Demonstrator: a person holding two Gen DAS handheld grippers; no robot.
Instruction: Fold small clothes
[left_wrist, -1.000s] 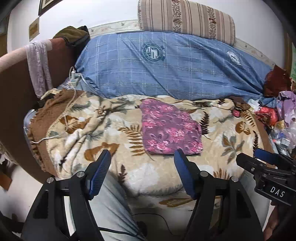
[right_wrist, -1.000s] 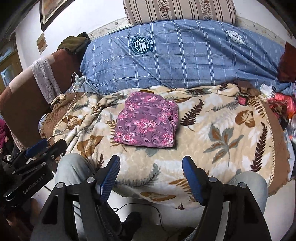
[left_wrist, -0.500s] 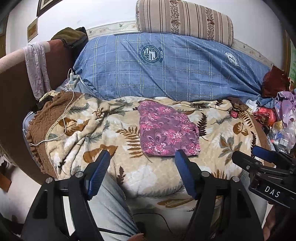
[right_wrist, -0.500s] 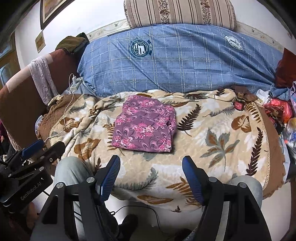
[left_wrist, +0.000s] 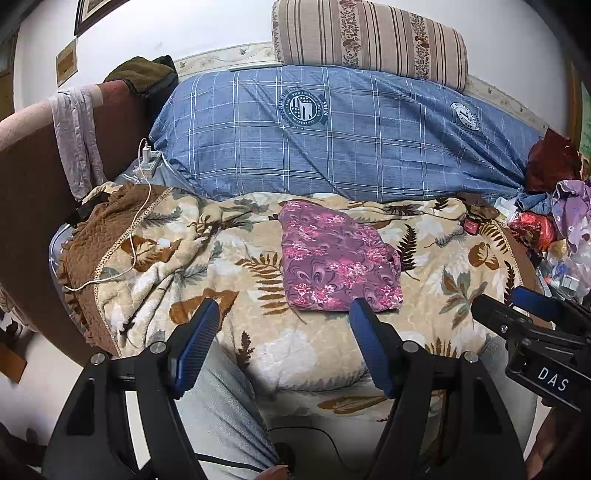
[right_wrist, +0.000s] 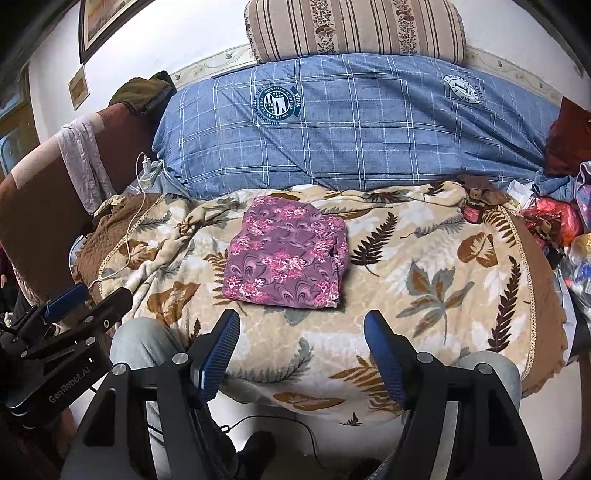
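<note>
While both grippers, left (left_wrist: 284, 314) and right (right_wrist: 301, 325), hung wide open and empty just short of the folded purple cloth (right_wrist: 286, 256) on the leaf-print blanket (right_wrist: 424, 266), a careless pinch risked dragging its layers apart.

Folded purple floral cloth (right_wrist: 286, 258) lies on leaf-print beige blanket (right_wrist: 424, 288), left of centre. Blue checked duvet (right_wrist: 351, 122) sits behind the blanket; striped bolster pillow (right_wrist: 354, 27) on top of it. White charger cable (left_wrist: 136, 229) trails over blanket's left edge (plug end near the duvet). Heap of mixed clothes (left_wrist: 561, 218) at far right.
</note>
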